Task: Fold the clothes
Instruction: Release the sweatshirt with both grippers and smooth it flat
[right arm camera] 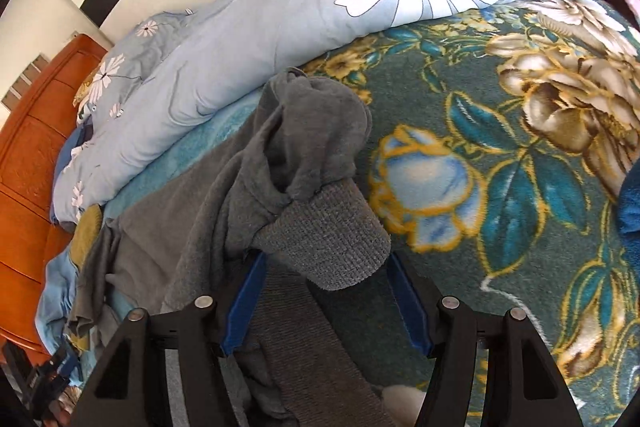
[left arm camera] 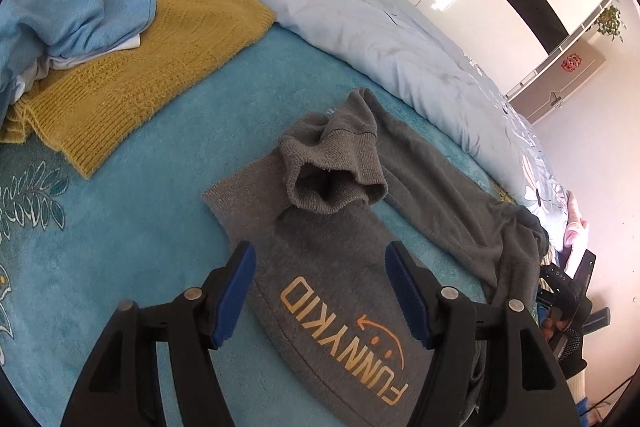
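Left gripper [left arm camera: 322, 287]: jaws apart, nothing between pads, hovering over grey sweater [left arm camera: 340, 315], printed chest panel. Sweater lies flat on blanket [left arm camera: 120, 227], cuff [left arm camera: 336, 183] folded inward, likely mid-fold. Yellow knit [left arm camera: 140, 75] waits beyond sweater. Right gripper [right arm camera: 326, 291]: jaws half open, ribbed cuff [right arm camera: 332, 247] between them; pad contact unclear, cannot tell grip.

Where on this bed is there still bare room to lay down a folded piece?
The widest bare stretch is the turquoise blanket, bordered by the yellow sweater and the grey sweater. Another free patch is the flowered blanket, right of the grey sweater's cuff. It is crowded along the rolled blue quilt and around the blue garment.
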`<action>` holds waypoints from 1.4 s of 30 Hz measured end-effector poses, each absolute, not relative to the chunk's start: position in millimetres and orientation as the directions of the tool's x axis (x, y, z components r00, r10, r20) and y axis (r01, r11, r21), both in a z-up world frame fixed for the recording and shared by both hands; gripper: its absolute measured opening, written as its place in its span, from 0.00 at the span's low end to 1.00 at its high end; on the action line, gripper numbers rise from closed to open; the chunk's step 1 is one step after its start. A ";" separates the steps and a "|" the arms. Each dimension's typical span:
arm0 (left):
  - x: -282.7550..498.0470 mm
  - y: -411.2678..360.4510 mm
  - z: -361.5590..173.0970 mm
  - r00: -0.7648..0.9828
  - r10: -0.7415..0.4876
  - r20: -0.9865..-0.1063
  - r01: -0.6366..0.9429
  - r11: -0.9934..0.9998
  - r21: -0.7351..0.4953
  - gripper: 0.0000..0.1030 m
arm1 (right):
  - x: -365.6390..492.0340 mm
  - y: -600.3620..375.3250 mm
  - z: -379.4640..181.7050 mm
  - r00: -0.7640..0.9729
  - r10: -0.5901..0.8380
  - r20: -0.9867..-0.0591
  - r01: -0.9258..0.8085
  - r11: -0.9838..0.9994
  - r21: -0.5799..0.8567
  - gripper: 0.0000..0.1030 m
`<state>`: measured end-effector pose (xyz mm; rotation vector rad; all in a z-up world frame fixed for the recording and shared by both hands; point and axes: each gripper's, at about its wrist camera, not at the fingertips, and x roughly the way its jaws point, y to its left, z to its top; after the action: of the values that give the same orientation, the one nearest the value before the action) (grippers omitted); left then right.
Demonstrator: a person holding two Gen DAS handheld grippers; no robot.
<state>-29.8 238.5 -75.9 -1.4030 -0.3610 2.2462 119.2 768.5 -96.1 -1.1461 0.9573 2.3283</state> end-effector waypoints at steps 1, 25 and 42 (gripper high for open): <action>-28.7 238.0 -77.0 -0.368 0.513 -0.776 -0.248 -0.858 -0.450 0.67 | 116.9 766.0 -93.1 -0.615 0.030 -0.788 -0.572 -0.706 0.419 0.51; -43.0 240.2 -81.4 -0.374 0.469 -0.800 -0.379 -0.865 -0.330 0.67 | 124.6 816.0 -12.6 -0.415 0.428 -0.803 -0.682 -0.731 -0.037 0.04; -59.6 317.9 -82.7 -0.347 0.255 -0.903 -0.645 -0.764 0.032 0.67 | 123.3 793.8 -5.6 -0.382 0.353 -0.854 -0.557 -0.826 -0.092 0.35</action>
<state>-59.6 317.9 -82.7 -1.3312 0.5255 2.1338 123.3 793.8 -5.6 -1.2970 0.2838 2.2154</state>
